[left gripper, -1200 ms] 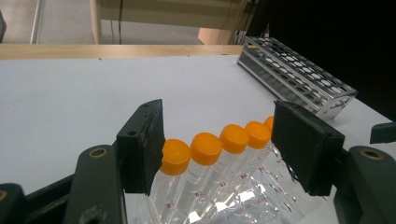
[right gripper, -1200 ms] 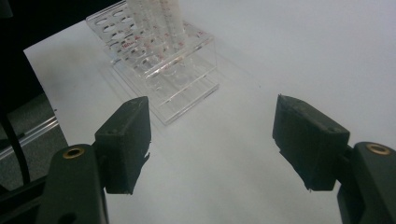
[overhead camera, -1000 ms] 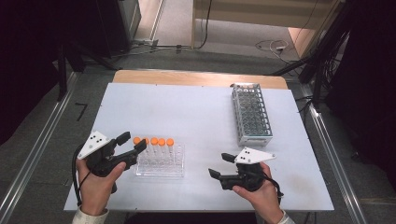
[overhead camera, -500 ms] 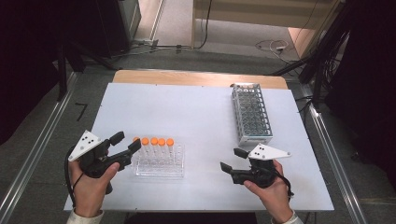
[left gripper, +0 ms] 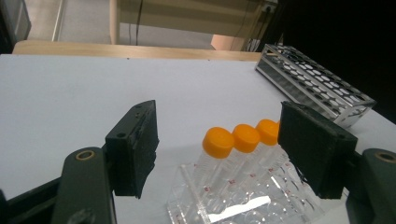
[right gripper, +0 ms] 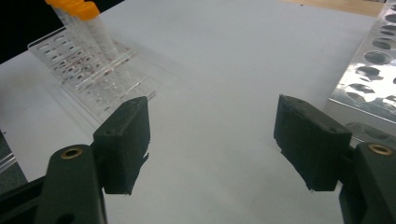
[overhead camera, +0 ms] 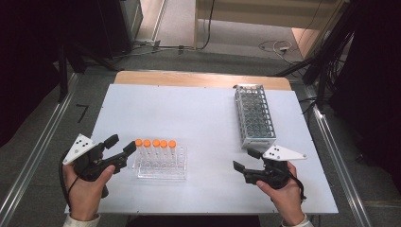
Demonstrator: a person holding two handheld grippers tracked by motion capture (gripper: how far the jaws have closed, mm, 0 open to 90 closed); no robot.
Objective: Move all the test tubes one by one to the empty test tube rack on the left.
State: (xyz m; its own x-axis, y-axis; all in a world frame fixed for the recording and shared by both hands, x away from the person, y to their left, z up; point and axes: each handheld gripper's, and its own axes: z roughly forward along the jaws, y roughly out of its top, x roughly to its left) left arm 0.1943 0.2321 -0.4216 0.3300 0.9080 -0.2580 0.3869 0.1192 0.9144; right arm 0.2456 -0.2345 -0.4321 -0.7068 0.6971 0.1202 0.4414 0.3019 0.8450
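Note:
A clear plastic rack (overhead camera: 161, 169) near the table's front left holds several upright tubes with orange caps (overhead camera: 155, 143). My left gripper (overhead camera: 121, 144) is just left of the rack and points at the tubes, open with nothing between its jaws. In the left gripper view the orange-capped tubes (left gripper: 218, 142) stand a little beyond the open left gripper (left gripper: 219, 112). My right gripper (overhead camera: 245, 159) hovers at the front right, open and empty, pointing left toward the rack. In the right gripper view the right gripper (right gripper: 217, 135) frames bare table, with the clear rack (right gripper: 88, 70) at upper left.
A tall metal wire rack (overhead camera: 255, 116) with many empty holes stands at the back right, close behind the right hand; its edge (right gripper: 373, 70) shows in the right gripper view. The white table (overhead camera: 189, 109) ends at a wooden strip at the back.
The right hand has slid to the right, away from the clear rack and nearer the metal rack. The left hand has barely shifted, staying beside the tubes.

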